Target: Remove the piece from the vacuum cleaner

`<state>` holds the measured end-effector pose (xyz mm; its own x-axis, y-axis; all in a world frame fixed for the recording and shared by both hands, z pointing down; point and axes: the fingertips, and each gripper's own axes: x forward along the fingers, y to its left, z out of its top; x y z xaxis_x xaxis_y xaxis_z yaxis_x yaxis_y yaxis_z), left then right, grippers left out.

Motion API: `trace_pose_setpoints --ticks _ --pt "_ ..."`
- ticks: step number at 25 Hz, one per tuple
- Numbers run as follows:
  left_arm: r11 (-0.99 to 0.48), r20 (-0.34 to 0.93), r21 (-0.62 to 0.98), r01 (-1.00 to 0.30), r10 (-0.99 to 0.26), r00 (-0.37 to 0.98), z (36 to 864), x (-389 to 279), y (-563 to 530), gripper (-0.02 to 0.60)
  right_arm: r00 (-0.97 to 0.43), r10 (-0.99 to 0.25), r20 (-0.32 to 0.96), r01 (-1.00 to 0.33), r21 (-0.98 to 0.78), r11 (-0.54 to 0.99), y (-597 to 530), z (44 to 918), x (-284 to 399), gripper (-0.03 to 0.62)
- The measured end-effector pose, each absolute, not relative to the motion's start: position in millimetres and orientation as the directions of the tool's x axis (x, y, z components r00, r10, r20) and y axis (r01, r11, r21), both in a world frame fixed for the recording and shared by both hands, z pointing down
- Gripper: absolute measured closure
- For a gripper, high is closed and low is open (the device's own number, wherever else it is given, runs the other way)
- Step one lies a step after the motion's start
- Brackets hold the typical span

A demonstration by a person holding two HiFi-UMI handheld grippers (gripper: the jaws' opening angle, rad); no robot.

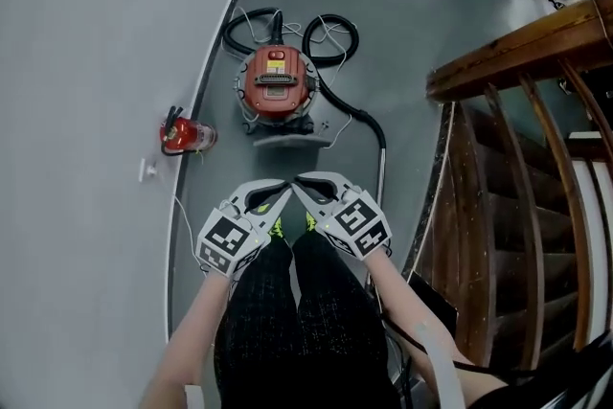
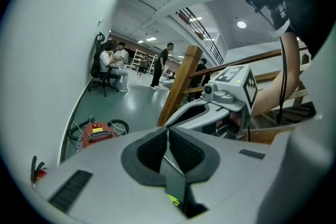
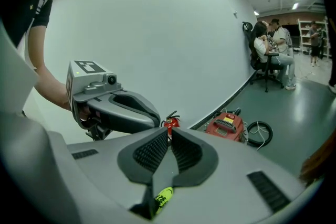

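Note:
A red canister vacuum cleaner stands on the grey floor by the curved wall, with a black hose looped behind it and a metal wand running toward me. It also shows small in the left gripper view as the vacuum cleaner and in the right gripper view as the vacuum cleaner. My left gripper and right gripper are held tip to tip in front of my legs, well short of the vacuum. Both are shut with nothing between the pads.
A red fire extinguisher lies against the white curved wall left of the vacuum. A wooden stair railing rises on the right. People sit on office chairs far off down the hall.

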<state>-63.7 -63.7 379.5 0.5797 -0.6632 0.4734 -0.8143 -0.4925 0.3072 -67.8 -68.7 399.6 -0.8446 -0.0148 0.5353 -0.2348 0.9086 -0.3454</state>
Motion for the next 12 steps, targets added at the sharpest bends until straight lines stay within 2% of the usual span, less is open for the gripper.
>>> trace_pose_setpoints --ticks 8,10,12 --pt "-0.514 0.528 0.284 -0.809 -0.621 0.58 449.1 -53.2 -79.2 0.572 -0.813 0.017 0.582 -0.223 -0.338 0.914 -82.0 474.7 -60.6 0.576" --pt "-0.511 0.535 0.279 -0.813 -0.621 0.573 465.0 -51.9 -81.7 0.56 -0.809 0.012 0.587 -0.239 -0.347 0.907 -84.7 491.9 -57.2 0.568" --pt "-0.504 0.539 0.274 -0.819 -0.625 0.565 479.3 -53.4 -83.6 0.52 -0.803 0.007 0.596 -0.25 -0.347 0.904 -86.7 507.8 -54.5 0.541"
